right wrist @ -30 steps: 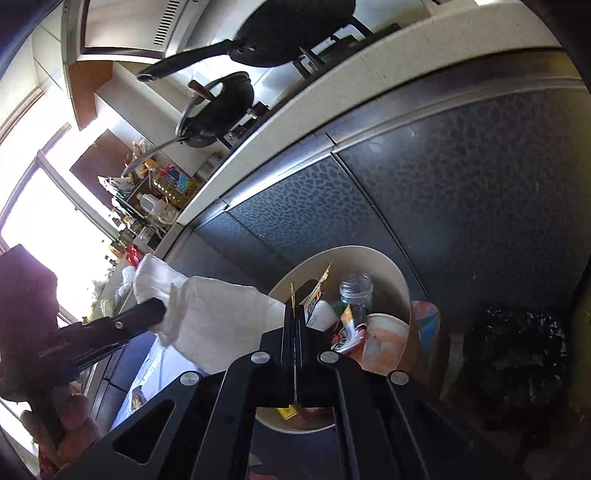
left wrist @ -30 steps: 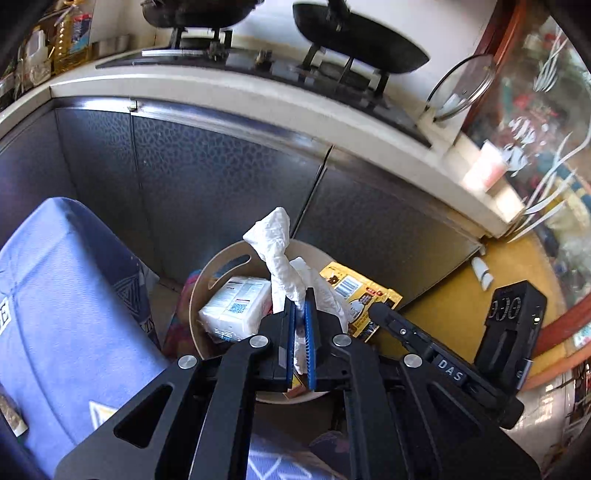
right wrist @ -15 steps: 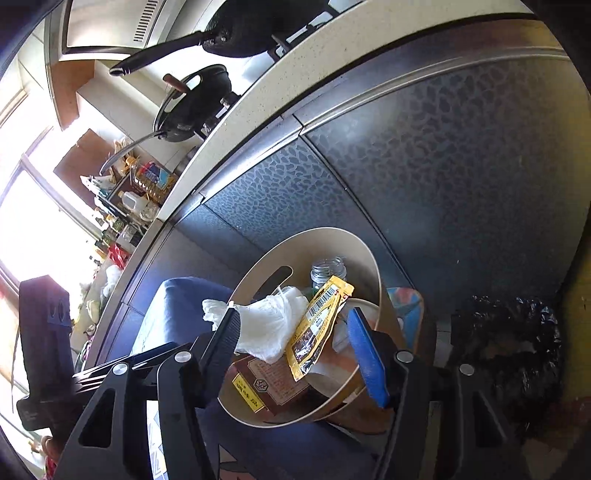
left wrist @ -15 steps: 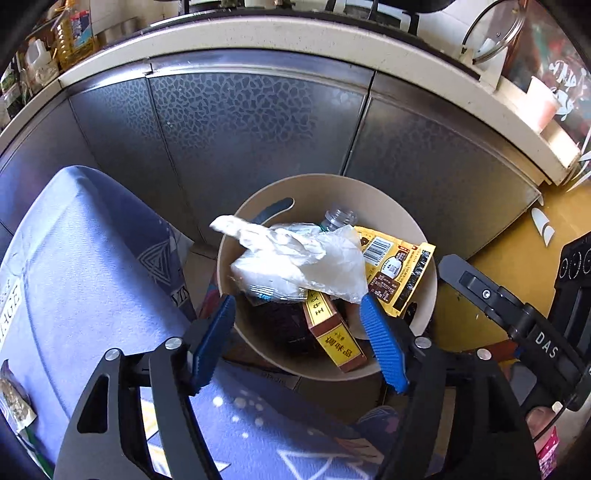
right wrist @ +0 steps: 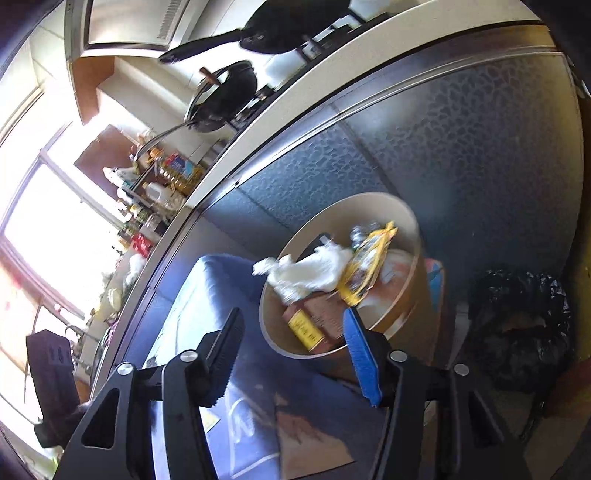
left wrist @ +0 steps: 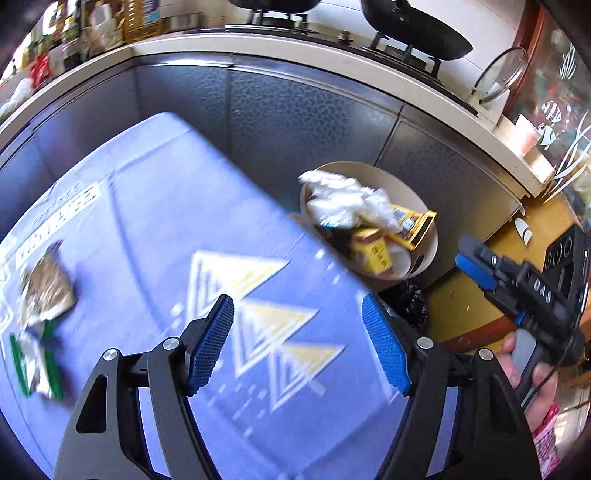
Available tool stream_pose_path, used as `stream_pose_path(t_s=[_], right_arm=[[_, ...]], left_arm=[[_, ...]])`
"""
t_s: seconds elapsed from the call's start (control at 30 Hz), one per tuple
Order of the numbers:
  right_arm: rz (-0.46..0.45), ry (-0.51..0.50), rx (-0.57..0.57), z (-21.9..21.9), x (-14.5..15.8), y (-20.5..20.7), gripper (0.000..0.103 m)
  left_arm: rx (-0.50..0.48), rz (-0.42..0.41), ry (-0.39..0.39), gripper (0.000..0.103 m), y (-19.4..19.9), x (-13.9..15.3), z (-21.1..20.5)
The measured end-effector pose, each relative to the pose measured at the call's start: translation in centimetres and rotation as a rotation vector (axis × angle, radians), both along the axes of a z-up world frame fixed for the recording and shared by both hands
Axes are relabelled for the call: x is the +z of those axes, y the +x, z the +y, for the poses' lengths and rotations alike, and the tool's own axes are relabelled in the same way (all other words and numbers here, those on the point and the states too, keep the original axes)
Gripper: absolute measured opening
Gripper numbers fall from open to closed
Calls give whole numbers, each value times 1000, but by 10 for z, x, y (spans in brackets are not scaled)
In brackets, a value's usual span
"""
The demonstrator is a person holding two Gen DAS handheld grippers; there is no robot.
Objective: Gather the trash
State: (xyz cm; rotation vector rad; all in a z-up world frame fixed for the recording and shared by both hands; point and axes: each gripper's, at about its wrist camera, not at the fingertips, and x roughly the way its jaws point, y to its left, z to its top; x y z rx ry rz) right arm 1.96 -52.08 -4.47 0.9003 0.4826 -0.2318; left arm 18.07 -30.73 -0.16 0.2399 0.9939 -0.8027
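A round beige trash bin stands beside the blue-clothed table, against the grey cabinets. It holds a crumpled white tissue, a yellow wrapper and a yellow box. The bin, tissue and wrapper also show in the right wrist view. My left gripper is open and empty above the table. My right gripper is open and empty, just short of the bin; it also shows in the left wrist view. Two wrappers, one silvery brown and one green and white, lie on the table's left.
Grey cabinet doors stand behind the bin under a counter with a stove and black woks. A black bag lies on the floor right of the bin. A yellow floor is at the right.
Both grippers pulled back from the bin and stayed open. The left view swung left over the blue table, bringing two wrappers into sight. The tissue and yellow wrapper lie in the bin.
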Motion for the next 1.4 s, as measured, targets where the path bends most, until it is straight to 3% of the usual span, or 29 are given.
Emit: stream_pose_path(t_s=[0.13, 0.23, 0.37, 0.47, 0.57, 0.67, 0.87, 1.07, 1.13, 1.17, 1.2, 1.23, 1.4], right_arm=[[-1, 9, 102, 30, 3, 18, 41], [17, 1, 181, 58, 4, 34, 40], [40, 9, 280, 97, 0, 54, 40], [59, 2, 356, 127, -2, 70, 40], [68, -11, 428, 156, -2, 83, 36], [80, -29, 488, 183, -1, 96, 31], [107, -91, 594, 233, 1, 130, 19], [133, -133, 627, 250, 5, 176, 18], [116, -89, 618, 244, 4, 192, 21], [112, -71, 614, 241, 3, 202, 35], [110, -66, 604, 238, 3, 210, 41], [108, -73, 586, 236, 3, 219, 49], [109, -95, 594, 244, 3, 256, 51]], left_arm=[[53, -10, 20, 72, -12, -5, 58], [120, -46, 43, 72, -15, -7, 101], [286, -93, 76, 74, 0, -4, 162], [438, -42, 55, 76, 28, -8, 212], [540, 40, -30, 74, 54, -14, 254], [566, 92, -89, 73, 75, -20, 274], [555, 139, -106, 70, 100, -36, 273], [532, 120, -109, 57, 105, -40, 261], [529, 111, -106, 37, 106, -42, 259], [519, 120, -112, 26, 107, -44, 258], [508, 141, -123, 5, 108, -47, 258], [513, 142, -130, 3, 108, -48, 258], [507, 128, -141, 1, 96, -48, 263]])
